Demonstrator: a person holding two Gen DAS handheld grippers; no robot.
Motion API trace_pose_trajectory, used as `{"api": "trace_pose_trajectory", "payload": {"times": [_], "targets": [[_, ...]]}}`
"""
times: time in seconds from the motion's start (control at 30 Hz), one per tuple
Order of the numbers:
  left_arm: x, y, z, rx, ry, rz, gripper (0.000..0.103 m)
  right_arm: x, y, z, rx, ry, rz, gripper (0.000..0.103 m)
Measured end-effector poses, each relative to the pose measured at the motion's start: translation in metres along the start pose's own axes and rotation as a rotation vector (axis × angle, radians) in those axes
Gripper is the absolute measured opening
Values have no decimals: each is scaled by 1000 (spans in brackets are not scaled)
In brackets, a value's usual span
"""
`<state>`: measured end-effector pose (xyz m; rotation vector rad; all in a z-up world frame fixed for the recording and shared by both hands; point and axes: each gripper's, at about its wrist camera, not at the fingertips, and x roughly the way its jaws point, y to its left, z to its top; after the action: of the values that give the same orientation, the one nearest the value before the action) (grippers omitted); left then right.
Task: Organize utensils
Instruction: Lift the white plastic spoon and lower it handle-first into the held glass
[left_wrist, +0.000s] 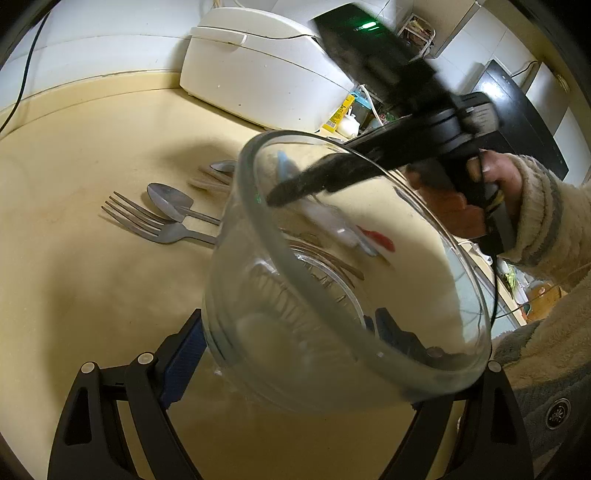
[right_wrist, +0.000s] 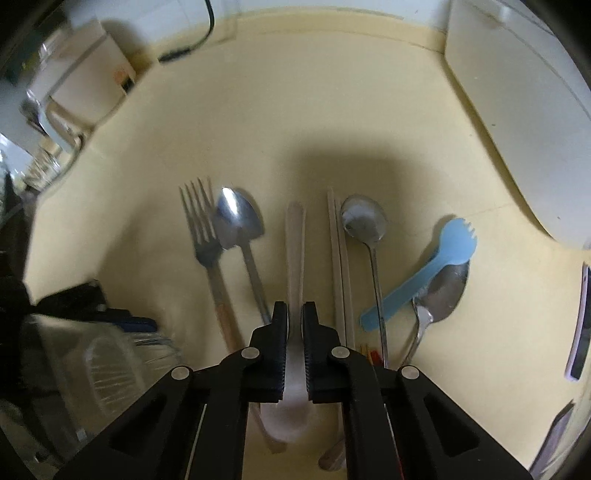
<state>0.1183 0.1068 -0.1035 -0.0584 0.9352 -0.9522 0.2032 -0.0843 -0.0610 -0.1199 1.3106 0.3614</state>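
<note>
Flanking the white spoon: fork, chopsticks.

a home kitchen: rice cooker on a cream countertop, cutlery laid out.

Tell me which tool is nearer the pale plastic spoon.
Right. The right tool is closed on the pale plastic spoon at its handle. The left tool is off to the side, gripping the clear glass bowl.

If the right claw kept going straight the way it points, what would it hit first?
Probably the yellow countertop. The right claw points steeply down, closed on a white plastic spoon, which would likely touch first; depth is unclear.
</note>
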Motion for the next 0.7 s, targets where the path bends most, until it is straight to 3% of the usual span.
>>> {"api": "trace_pose_trajectory", "payload": {"times": [0.2, 0.5, 0.7], "targets": [[0, 0, 0, 0, 0, -1, 90, -54, -8, -9, 50, -112, 119, 7], [0, 0, 0, 0, 1, 1, 90, -119, 38, -16, 69, -246, 392, 7], [0, -3, -1, -1, 4, 0, 90, -101, 75, -18, 8, -284, 347, 7]]}}
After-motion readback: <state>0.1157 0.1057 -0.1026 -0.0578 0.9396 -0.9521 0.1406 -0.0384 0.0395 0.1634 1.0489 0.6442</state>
